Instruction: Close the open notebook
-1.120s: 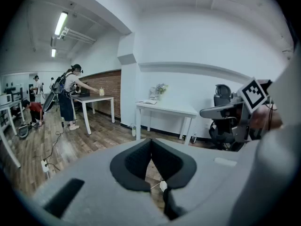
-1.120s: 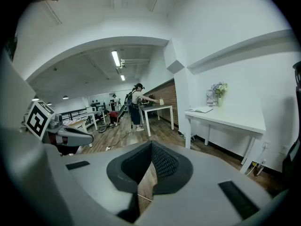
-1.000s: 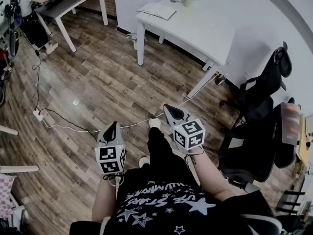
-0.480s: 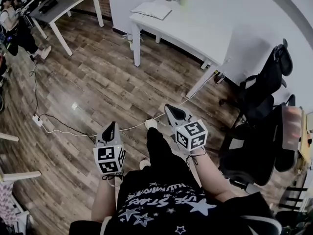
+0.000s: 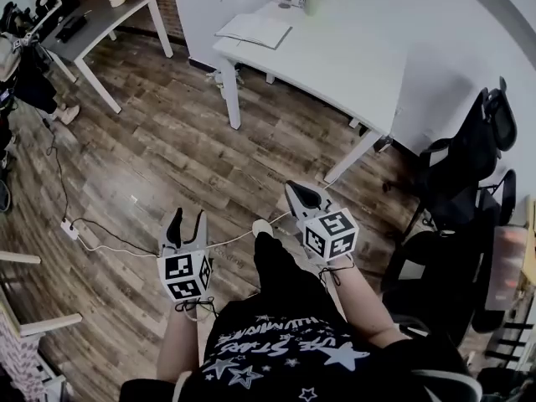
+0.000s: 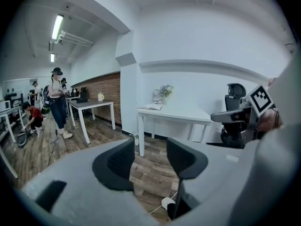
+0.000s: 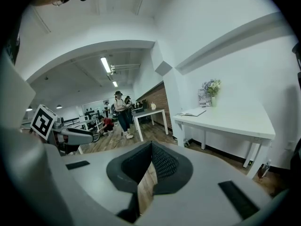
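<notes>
1. Wood floor (image 5: 167, 149) stretches to the white table (image 5: 343, 61) at twelve o'clock, where the notebook (image 5: 254, 30) lies open, well apart; closing not begun.
2. Left gripper (image 5: 187, 220) jaws have just been opening, empty; right gripper (image 5: 297, 193) pinched together, empty.

The person wears a black T-shirt (image 5: 285, 354) printed with white stars and curved white lettering, black trousers (image 5: 280, 270) and a white shoe (image 5: 263, 227). The left gripper (image 5: 186, 223) and right gripper (image 5: 300, 193) have smooth light-grey shells and black scooped jaw pads, the right one's finely gridded. The left cube (image 5: 186, 275) and right cube (image 5: 329, 234) are white with black square markers, thin dark cord looped beneath each.
</notes>
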The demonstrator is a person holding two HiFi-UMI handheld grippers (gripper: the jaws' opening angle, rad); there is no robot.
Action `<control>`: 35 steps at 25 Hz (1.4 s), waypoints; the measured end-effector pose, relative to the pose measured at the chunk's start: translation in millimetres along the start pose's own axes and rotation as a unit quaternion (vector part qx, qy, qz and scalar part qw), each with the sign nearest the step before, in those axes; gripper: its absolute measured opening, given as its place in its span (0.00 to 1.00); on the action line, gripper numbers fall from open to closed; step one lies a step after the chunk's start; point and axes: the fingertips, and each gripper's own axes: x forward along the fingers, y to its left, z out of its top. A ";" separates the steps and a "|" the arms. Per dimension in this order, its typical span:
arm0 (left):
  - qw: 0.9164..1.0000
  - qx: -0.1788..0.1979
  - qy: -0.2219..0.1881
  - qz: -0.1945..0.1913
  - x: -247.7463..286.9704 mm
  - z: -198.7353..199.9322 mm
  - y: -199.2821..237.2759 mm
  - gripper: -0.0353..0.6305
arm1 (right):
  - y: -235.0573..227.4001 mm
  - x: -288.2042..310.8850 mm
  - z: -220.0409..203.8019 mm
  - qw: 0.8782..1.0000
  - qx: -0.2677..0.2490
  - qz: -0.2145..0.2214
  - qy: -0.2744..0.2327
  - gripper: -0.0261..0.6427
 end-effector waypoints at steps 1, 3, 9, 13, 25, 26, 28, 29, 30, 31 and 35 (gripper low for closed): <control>1.000 0.001 0.000 -0.001 14.6 8.2 2.1 0.41 | -9.8 10.7 6.3 1.000 0.002 -0.001 -0.001 0.04; 1.000 0.001 -0.001 -0.004 43.1 25.9 4.8 0.47 | -29.4 32.0 19.9 1.000 0.005 -0.002 -0.002 0.04; 1.000 0.002 -0.010 0.002 117.6 79.0 12.8 0.55 | -89.8 91.8 68.0 1.000 0.003 -0.002 -0.015 0.04; 1.000 -0.001 -0.014 0.012 164.1 107.7 22.3 0.56 | -124.3 131.0 99.6 1.000 0.004 0.009 -0.030 0.04; 1.000 -0.002 0.007 -0.014 267.3 153.4 35.5 0.56 | -188.3 213.6 144.7 0.999 0.018 0.012 -0.044 0.04; 1.000 -0.001 0.012 -0.020 275.4 154.9 36.7 0.56 | -191.8 218.0 146.2 0.999 0.020 0.008 -0.044 0.04; 0.999 0.006 0.017 -0.029 293.4 158.9 40.4 0.56 | -199.0 227.6 149.6 0.999 0.023 0.001 -0.048 0.04; 0.999 0.009 0.018 -0.034 303.2 160.9 43.3 0.56 | -203.0 233.0 150.6 0.998 0.024 -0.004 -0.049 0.04; 0.999 0.012 0.018 -0.038 313.5 162.8 46.9 0.56 | -207.1 238.6 151.1 0.998 0.025 -0.011 -0.051 0.04; 0.999 0.013 0.018 -0.043 324.1 165.1 51.2 0.56 | -211.4 244.7 151.1 0.998 0.028 -0.018 -0.051 0.04; 0.997 0.015 0.015 -0.068 371.1 182.4 72.9 0.56 | -226.8 277.3 154.2 0.997 0.033 -0.048 -0.045 0.04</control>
